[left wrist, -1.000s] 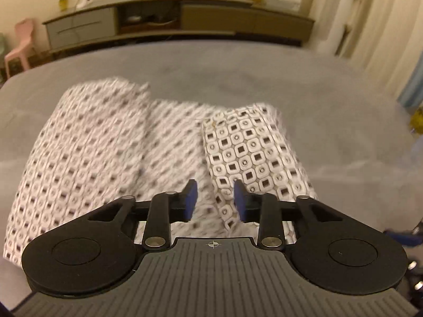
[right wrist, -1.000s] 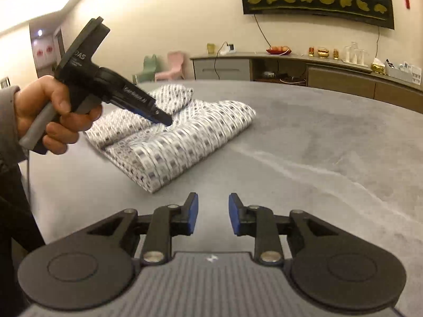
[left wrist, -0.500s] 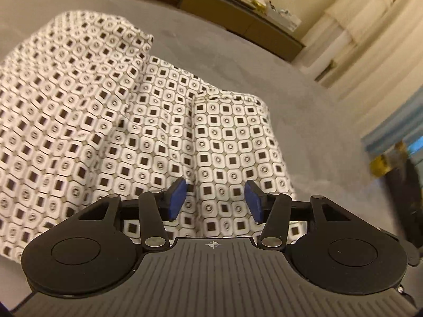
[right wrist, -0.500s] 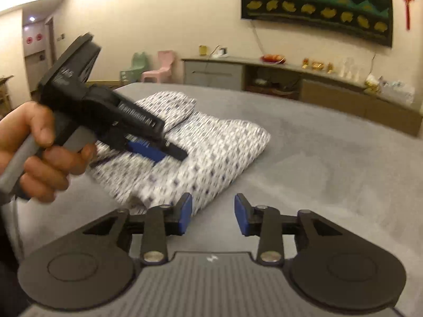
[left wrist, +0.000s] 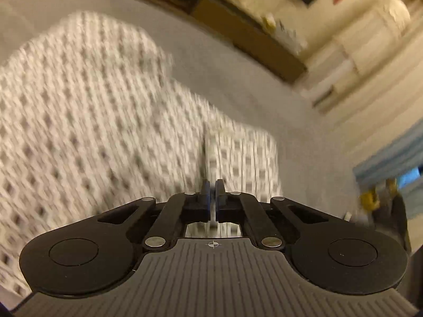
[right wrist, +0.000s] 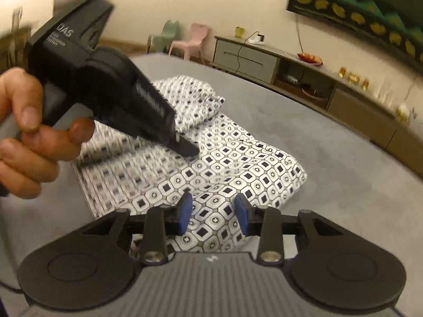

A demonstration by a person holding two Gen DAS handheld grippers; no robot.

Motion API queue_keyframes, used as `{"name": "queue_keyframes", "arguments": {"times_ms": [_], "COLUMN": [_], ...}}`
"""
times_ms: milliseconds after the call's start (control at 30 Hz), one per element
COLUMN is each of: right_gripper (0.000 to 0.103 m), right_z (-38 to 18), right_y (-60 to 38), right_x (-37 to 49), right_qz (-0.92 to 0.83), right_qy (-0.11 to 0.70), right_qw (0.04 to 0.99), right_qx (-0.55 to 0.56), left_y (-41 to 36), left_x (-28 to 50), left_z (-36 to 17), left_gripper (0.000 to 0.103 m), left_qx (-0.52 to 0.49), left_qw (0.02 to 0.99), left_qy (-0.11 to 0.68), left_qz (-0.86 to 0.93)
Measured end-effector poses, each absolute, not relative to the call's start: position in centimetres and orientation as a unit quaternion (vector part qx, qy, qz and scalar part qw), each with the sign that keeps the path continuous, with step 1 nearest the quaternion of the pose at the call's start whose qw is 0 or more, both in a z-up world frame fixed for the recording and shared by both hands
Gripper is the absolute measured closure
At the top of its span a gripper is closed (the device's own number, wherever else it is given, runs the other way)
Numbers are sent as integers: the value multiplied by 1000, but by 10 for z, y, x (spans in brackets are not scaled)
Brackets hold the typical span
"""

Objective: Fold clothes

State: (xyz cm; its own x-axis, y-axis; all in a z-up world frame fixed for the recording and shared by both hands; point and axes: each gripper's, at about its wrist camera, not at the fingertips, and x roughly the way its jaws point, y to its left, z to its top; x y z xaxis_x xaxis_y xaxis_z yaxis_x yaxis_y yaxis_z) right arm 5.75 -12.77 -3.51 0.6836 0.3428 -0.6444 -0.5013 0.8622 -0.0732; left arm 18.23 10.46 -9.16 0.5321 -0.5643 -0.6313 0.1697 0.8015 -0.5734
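A white garment with a black square pattern (right wrist: 227, 163) lies partly folded on the grey bed (right wrist: 330, 198). It fills the left wrist view (left wrist: 105, 132), blurred by motion. My left gripper (left wrist: 210, 185) is shut, its tips down on a fold edge of the garment; cloth seems pinched between them. From the right wrist view its tips (right wrist: 189, 151) touch the middle of the garment. My right gripper (right wrist: 212, 210) is open and empty, just above the garment's near edge.
A long low cabinet (right wrist: 304, 79) with small items stands along the far wall. Pink and green small chairs (right wrist: 190, 39) stand at the back left. Curtains (left wrist: 383, 79) hang at the right in the left wrist view.
My left gripper went from open to shut as it came down onto the garment's fold. My right gripper moved forward over the garment's near edge and stayed open.
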Motion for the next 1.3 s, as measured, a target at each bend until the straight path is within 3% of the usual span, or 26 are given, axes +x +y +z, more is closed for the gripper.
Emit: {"name": "queue_keyframes", "arguments": {"times_ms": [133,267,333,367,467,500,533,733,833,967,1067,1167,1200,1300], "right_gripper": [67,68,68,68,68,68,68,68,67,64,64,64,64,64], "right_z": [-37,-33,-27,-24,-20,-20,-20,-30,-50,-43,-28,-33,-37,-50], "right_y": [-127,-133,-139,-143,-150,-151,-152,-139,-122,-118,-121,-119,-118,-116], "right_x": [67,69,67,66,62,61,59,57,64,63,64,78,82,91], "right_qz": [241,217,202,195,189,190,191,213,204,196,181,165,160,149], "right_qy": [332,337,341,342,343,342,341,342,375,360,320,320,326,339], "right_qw": [907,912,916,917,919,919,920,914,898,900,917,919,918,914], "right_qx": [-92,-82,-70,-64,-44,-38,-33,-46,-105,-148,-157,-158,-157,-164], "left_y": [114,102,92,86,74,70,67,89,96,99,107,119,120,128], "left_x": [192,182,171,167,159,158,157,161,167,156,153,143,140,135], "left_z": [-74,-85,-93,-97,-104,-104,-102,-69,-89,-100,-94,-95,-93,-88], "left_gripper": [103,101,76,73,76,101,103,103,103,103,94,95,103,103], "left_qx": [-187,-184,-171,-161,-149,-142,-132,-130,-128,-125,-145,-135,-139,-181], "left_qw": [873,830,820,819,828,834,843,879,854,853,850,845,845,839], "left_qy": [411,466,482,487,476,469,458,402,455,463,458,466,463,455], "left_qz": [-185,-246,-256,-255,-255,-255,-249,-219,-216,-206,-216,-224,-228,-236]}}
